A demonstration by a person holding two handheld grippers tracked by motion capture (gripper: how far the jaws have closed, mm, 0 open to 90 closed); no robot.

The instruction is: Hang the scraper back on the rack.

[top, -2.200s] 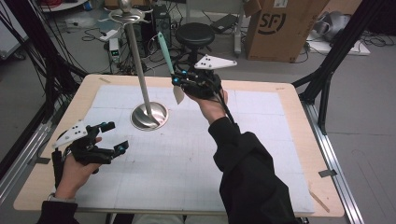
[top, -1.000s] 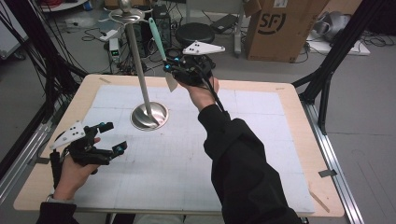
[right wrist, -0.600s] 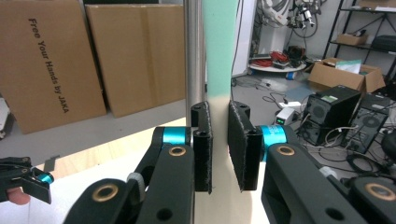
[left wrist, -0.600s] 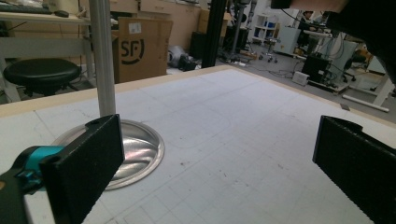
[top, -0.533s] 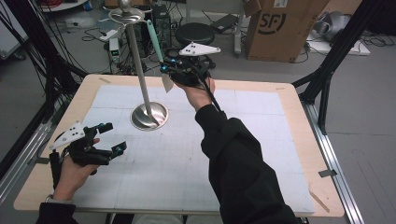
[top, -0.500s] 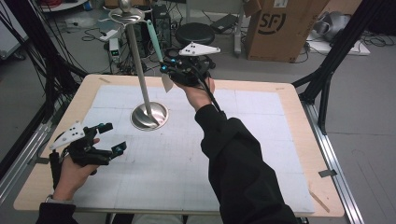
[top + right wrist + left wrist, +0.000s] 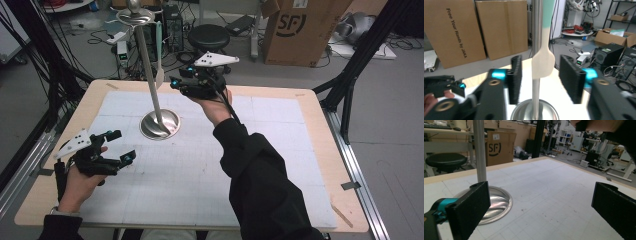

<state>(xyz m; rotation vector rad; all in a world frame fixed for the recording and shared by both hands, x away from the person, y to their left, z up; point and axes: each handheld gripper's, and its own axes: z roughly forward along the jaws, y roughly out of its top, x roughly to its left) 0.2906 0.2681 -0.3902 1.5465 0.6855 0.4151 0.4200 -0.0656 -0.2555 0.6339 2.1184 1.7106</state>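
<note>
Hanging between right gripper's (image 7: 541, 83) just-opened jaws, untouched: spatula (image 7: 544, 60); high view adds left gripper (image 7: 107, 150), jaws apart, holding nothing.

Both hand-held grippers (image 7: 107, 147) (image 7: 176, 82) gape, right's jaws just opening.

**Polished steel, matt plastic, pale wood**

Mirror-bright round metal base (image 7: 160, 124) under a smooth brushed steel pole (image 7: 146, 60). Matt cream-and-teal plastic spatula (image 7: 544, 58), smooth-faced. Rough, grainy black pads (image 7: 571, 77) on the right gripper (image 7: 543, 79). White matt gridded paper mat (image 7: 280, 145) over a pale wooden tabletop (image 7: 320, 130). Dull brown cardboard box (image 7: 297, 30).
</note>
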